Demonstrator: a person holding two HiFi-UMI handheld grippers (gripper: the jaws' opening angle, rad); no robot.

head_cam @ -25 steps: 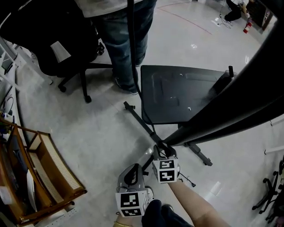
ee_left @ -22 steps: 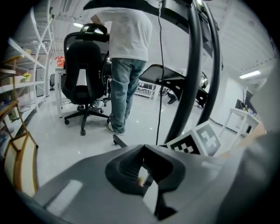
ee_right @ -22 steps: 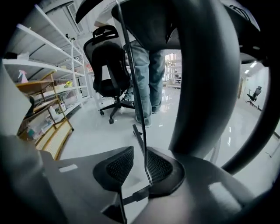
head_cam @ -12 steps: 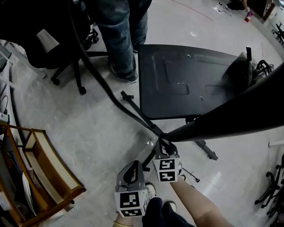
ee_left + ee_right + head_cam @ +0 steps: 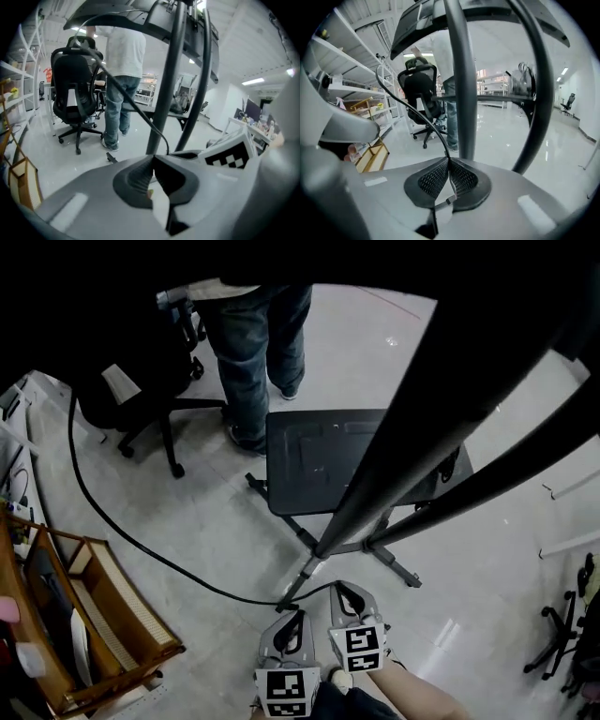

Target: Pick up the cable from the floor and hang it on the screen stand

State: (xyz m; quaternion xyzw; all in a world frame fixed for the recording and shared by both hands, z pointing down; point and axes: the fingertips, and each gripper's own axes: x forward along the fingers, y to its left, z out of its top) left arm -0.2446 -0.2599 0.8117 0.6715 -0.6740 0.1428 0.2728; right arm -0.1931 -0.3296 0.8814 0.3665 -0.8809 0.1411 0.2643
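"Cable hung up yet?"
"Not yet. One bit is picked up, but a long part lies on the floor, off to the left of the right hand-held gripper. I think it has to go up onto the screen stand next."
"Where is the stand?"
"Right in front of that hand-held gripper, very close."
"Is it holding tight?"
"Yes. Its jaws have just squeezed together, and the cable is pinched between them, coming out at the tips."
"And the left hand-held gripper?"
"Closed up too, with nothing in it. It sits just beside the right one."
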